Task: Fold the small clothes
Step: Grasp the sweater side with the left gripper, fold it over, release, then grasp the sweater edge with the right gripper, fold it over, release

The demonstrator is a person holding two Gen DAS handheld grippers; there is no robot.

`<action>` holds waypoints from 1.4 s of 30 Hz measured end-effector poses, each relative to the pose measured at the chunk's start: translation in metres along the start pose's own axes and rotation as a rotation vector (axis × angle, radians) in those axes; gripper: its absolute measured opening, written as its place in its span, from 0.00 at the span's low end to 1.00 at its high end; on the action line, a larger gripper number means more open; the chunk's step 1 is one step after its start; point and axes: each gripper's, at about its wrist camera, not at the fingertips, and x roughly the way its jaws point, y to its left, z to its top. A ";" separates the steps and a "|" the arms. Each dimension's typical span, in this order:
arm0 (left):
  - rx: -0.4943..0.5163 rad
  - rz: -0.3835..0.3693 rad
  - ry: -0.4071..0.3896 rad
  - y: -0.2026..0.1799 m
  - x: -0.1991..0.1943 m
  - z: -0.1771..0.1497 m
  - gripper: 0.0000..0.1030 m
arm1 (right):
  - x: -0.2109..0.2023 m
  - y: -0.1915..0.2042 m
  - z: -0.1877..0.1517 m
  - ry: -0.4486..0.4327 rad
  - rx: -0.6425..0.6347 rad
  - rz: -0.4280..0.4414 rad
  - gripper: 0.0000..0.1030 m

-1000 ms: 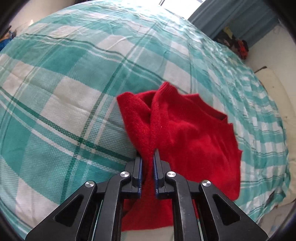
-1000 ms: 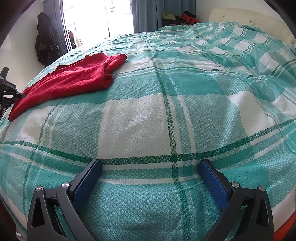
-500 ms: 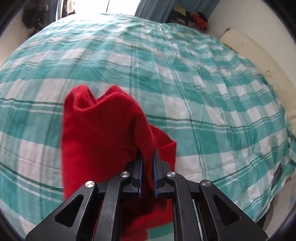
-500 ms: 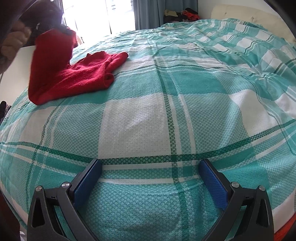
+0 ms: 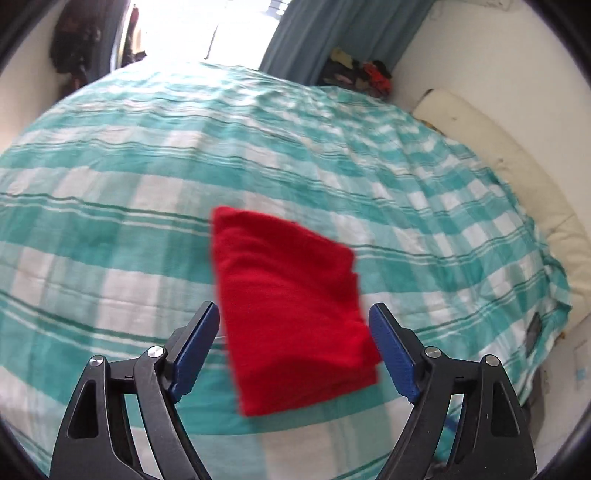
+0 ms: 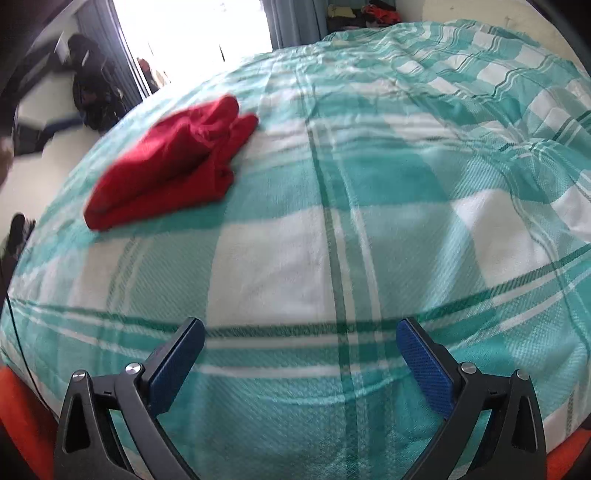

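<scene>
A small red knit sweater (image 5: 291, 314) lies folded over on the teal-and-white checked bedspread (image 5: 110, 221). My left gripper (image 5: 294, 332) hovers above it with its jaws opening wide; the sweater shows beyond the gap, but neither pad touches it. In the right wrist view the same red sweater (image 6: 170, 162) lies at the upper left, doubled up, far from my right gripper (image 6: 300, 343). That one stands open low over bare bedspread (image 6: 369, 240), nothing between its blue pads.
A cream headboard (image 5: 517, 166) runs along the bed's right side. Clothes are piled in the far corner (image 5: 362, 74) by blue curtains (image 5: 314, 33). Dark coats (image 6: 92, 92) hang beside the bright window. Something orange (image 6: 22, 424) shows at the right wrist view's bottom corners.
The left gripper lifted one side of the sweater, carried it over the rest, then opened and let go while pulling up and back. The sweater now lies folded. The right gripper rose slightly, still open.
</scene>
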 end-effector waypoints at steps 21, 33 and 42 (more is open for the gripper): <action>0.208 0.082 -0.044 -0.024 0.024 -0.034 0.73 | 0.106 0.045 0.108 0.269 0.064 0.344 0.11; 0.456 0.242 0.059 -0.060 0.108 -0.083 0.57 | 0.074 0.069 0.207 0.142 0.003 0.569 0.37; 0.387 0.161 0.071 -0.049 0.067 -0.085 0.71 | 0.146 0.051 0.182 0.262 0.140 0.488 0.08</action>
